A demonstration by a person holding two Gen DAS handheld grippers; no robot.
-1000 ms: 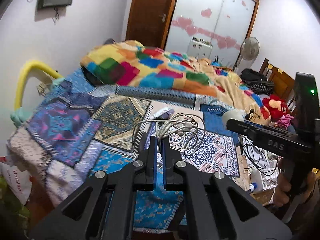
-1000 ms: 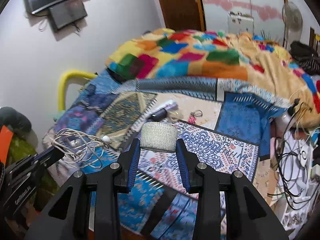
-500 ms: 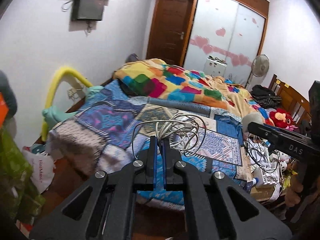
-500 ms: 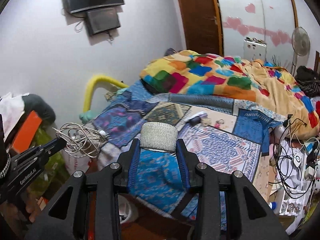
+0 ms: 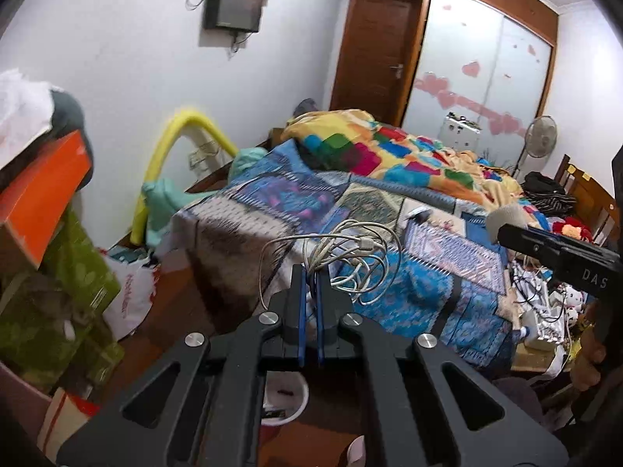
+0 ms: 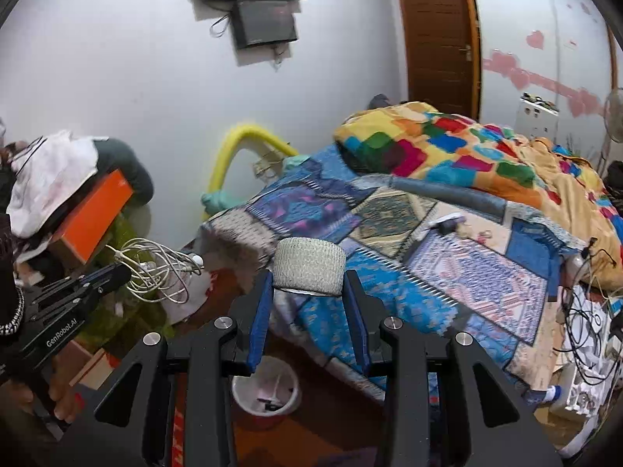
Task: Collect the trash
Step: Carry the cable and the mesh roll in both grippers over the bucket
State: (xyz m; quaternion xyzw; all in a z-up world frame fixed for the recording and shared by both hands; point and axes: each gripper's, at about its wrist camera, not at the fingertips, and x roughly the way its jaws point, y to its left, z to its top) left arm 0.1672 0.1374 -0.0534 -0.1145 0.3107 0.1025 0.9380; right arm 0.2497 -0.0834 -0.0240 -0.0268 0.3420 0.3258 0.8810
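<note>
A cluttered bedroom: a bed (image 5: 409,272) under patchwork covers fills the middle and right, a white wall with a mounted screen rises on the left, and a wooden floor runs along the bed's near edge. On that floor, near and below both grippers, stands a small bin (image 6: 266,393) with a pale liner and a few dark scraps inside.

The left gripper (image 5: 309,276) has its jaws pressed together on a tangled cable (image 5: 346,257), whose off-white loops stick up and fan out beyond the fingertips, with a plug end among them. The right gripper (image 6: 307,288) is partly open around a bandage roll (image 6: 308,266), squeezed from both sides: a short, squat cylinder of greyish woven fabric, its axis upright and its top above the pads.

The step in hand looks like carrying both items to the bin. To do it well, bring each gripper squarely over the rim before letting go, one after the other so they do not crowd each other. The cable is springy and its loops could catch on the rim or cling to a finger, so lower it well in and open wide. The roll should drop cleanly, but it could bounce or roll off if released off-centre.
</note>
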